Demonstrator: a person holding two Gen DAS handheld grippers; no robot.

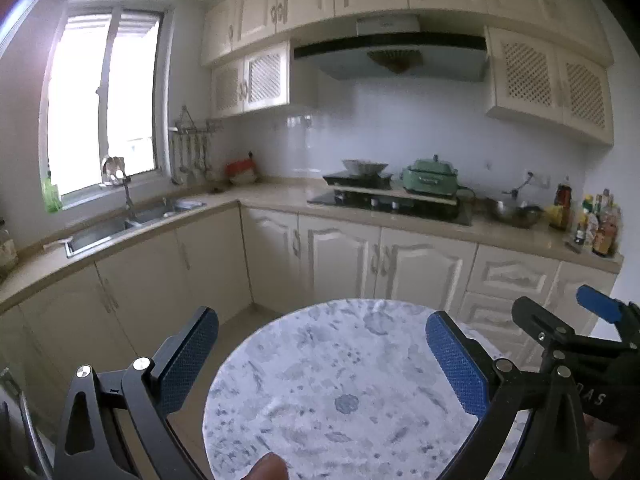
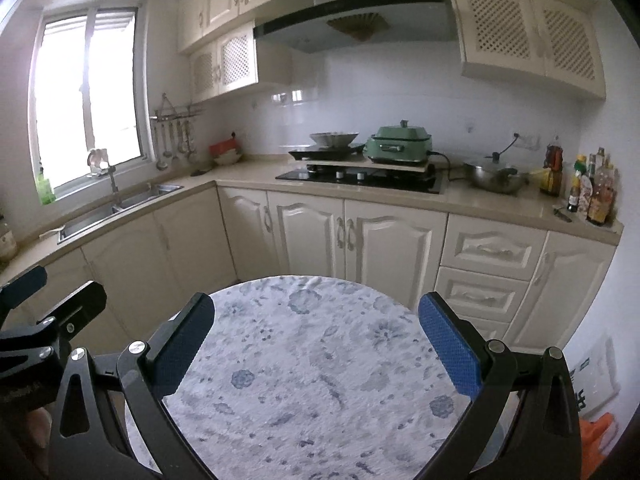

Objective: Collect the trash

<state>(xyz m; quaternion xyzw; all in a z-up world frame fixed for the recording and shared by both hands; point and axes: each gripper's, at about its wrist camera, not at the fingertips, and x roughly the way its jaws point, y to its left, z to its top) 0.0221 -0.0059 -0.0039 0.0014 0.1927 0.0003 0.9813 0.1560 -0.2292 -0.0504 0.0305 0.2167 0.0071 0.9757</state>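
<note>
A round table with a white, blue-flowered cloth [image 1: 320, 380] fills the lower middle of both views [image 2: 312, 368]. No trash shows on it. My left gripper [image 1: 322, 354] is open and empty above the table. My right gripper [image 2: 316, 336] is open and empty above the same table. The right gripper's fingers [image 1: 596, 304] show at the right edge of the left wrist view. The left gripper's fingers [image 2: 28, 284] show at the left edge of the right wrist view.
Cream kitchen cabinets run along the far wall [image 2: 360, 236]. The counter holds a sink [image 2: 120, 204], a hob [image 2: 360, 176], a green cooker [image 2: 400, 144], a steel wok [image 2: 496, 178] and several bottles [image 2: 592, 192]. An orange thing [image 2: 600, 436] lies on the floor at lower right.
</note>
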